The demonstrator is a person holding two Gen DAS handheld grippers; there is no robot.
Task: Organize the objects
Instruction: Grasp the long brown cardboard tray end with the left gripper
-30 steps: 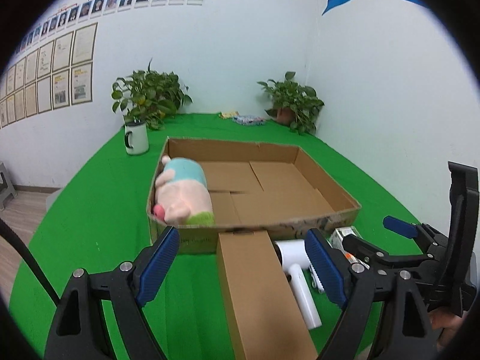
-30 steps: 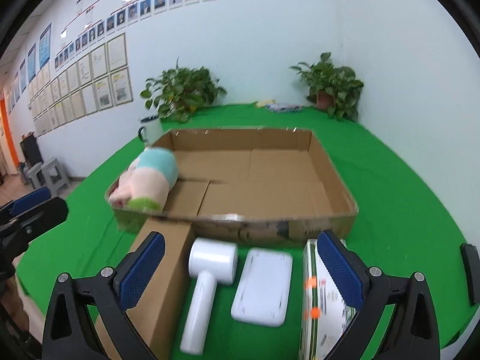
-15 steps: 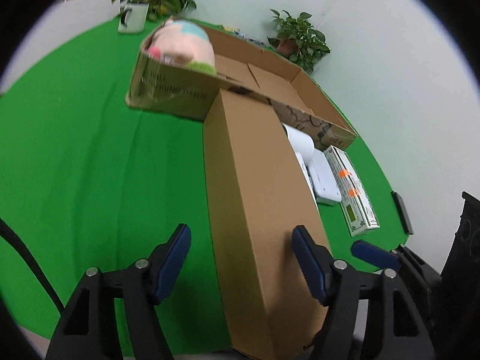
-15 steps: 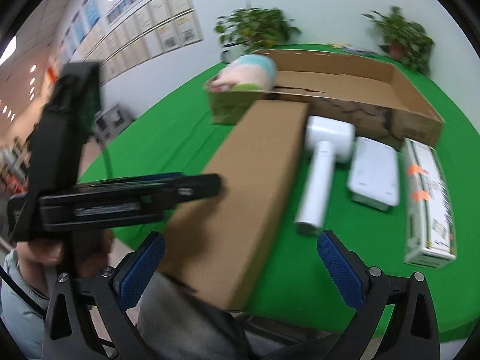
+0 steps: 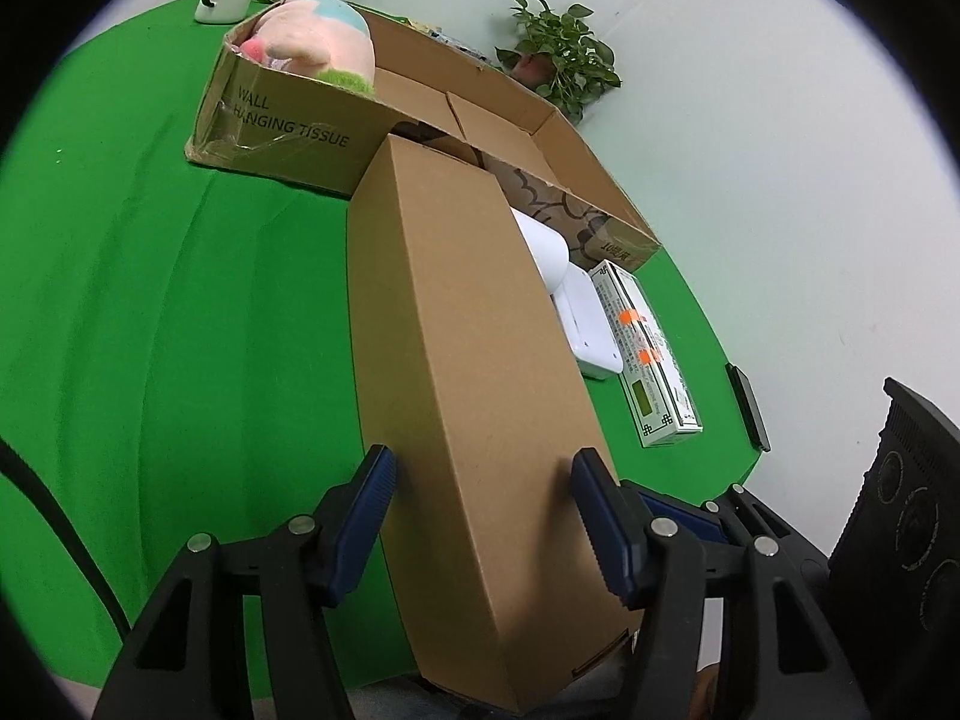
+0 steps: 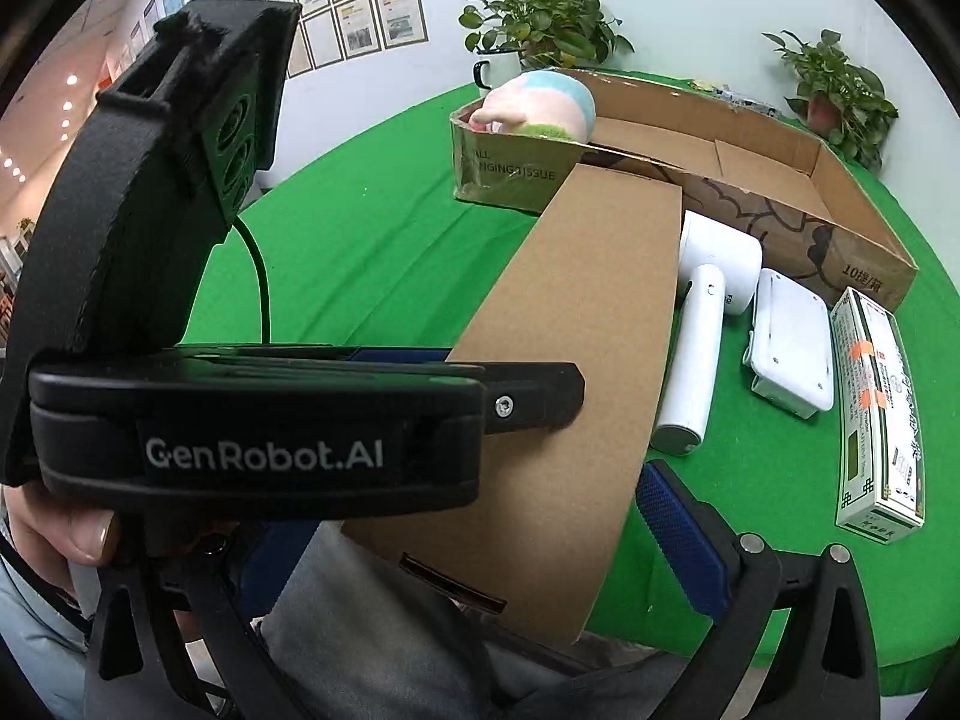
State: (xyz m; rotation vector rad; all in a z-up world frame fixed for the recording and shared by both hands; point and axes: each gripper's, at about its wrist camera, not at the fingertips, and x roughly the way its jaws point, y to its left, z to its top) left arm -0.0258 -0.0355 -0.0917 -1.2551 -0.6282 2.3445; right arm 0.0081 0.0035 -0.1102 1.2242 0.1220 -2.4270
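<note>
Through the left wrist view, we are seeing the left hand-held gripper (image 5: 480,516) at the bottom of the frame, its blue pads straddling the near end of a long cardboard box (image 5: 474,360). Its jaws have just been closing, and the pads are sitting right against the box's sides. The box is running up the middle toward an open cardboard tray (image 5: 288,120) holding a plush toy (image 5: 312,42) at the upper left.

Through the right wrist view, the right hand-held gripper (image 6: 456,552) is spread wide at the bottom, not pinching anything. A white hair dryer (image 6: 699,330), a white case (image 6: 789,348) and a printed carton (image 6: 876,414) are lying on the green surface (image 6: 360,252) at the right.
</note>
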